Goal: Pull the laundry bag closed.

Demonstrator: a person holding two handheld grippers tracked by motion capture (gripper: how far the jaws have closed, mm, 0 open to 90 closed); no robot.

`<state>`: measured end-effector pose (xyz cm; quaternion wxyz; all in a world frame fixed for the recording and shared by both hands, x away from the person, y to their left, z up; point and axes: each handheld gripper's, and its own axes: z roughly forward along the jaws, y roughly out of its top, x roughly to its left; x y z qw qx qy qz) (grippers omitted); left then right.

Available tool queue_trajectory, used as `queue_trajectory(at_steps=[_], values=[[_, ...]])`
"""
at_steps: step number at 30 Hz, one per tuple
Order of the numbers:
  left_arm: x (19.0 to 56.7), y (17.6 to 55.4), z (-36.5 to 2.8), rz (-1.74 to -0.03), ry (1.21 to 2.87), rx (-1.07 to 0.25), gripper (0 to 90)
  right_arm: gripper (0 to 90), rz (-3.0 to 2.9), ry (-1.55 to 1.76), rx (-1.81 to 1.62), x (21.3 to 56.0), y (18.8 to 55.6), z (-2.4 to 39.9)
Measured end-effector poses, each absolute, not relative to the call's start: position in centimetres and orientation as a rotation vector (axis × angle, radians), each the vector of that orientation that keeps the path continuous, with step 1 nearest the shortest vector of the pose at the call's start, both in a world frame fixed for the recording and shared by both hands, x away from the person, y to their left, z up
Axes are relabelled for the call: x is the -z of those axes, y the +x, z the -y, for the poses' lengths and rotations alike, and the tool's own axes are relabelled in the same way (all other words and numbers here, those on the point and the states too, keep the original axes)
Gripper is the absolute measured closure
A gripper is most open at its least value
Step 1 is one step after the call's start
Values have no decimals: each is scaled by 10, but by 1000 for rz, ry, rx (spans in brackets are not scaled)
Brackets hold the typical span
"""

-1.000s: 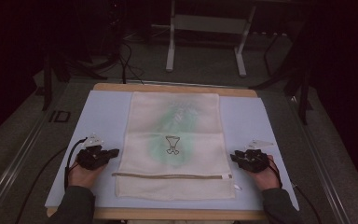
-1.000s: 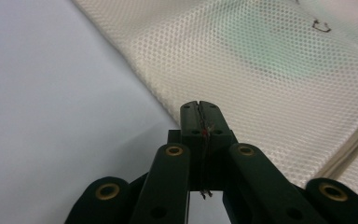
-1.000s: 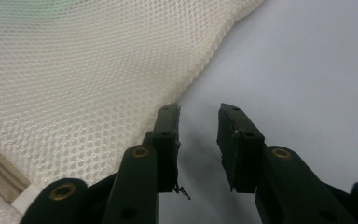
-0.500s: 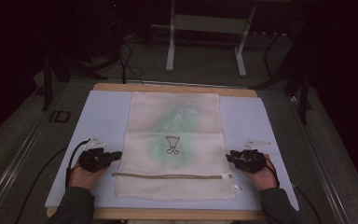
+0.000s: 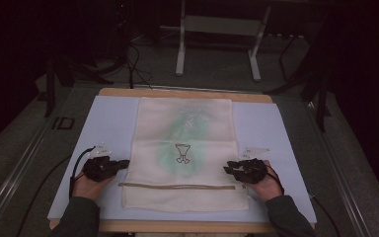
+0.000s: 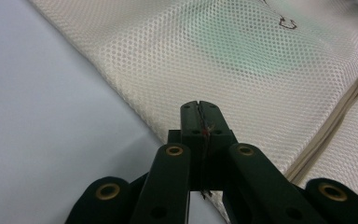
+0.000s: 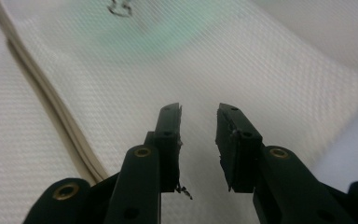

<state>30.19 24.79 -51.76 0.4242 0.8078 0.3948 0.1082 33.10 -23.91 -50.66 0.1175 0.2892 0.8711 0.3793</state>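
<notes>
A white mesh bag (image 5: pixel 185 123) lies flat on the pale mat (image 5: pixel 111 123), with a greenish patch showing through it and a small dark logo (image 5: pixel 181 152) at its middle. A beige zipper (image 5: pixel 177 186) runs across its near end. My left gripper (image 5: pixel 126 162) rests at the bag's left edge; in the left gripper view its jaws (image 6: pixel 199 106) are shut, the tips just over the mesh (image 6: pixel 242 51), with nothing visibly between them. My right gripper (image 5: pixel 227 169) hangs over the bag's right edge, open (image 7: pixel 199 112), above the mesh (image 7: pixel 261 60) and beside the zipper (image 7: pixel 42 93).
The mat covers a wooden table (image 5: pixel 177 92) whose far edge shows behind the bag. Beyond it stand a metal frame's legs (image 5: pixel 180 49) and cables on a dark floor. Bare mat (image 5: pixel 271 128) lies on both sides of the bag.
My right gripper has slid left, from beside the bag onto its right edge. The left gripper has barely shifted.
</notes>
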Motion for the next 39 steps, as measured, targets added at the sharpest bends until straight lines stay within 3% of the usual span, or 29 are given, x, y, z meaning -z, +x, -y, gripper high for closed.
queue_trajectory(at_steps=[39], values=[[518, 302, -246, -957, 2047, -252, 891, 744, -2678, 532, -1181, 488, 323, 130]])
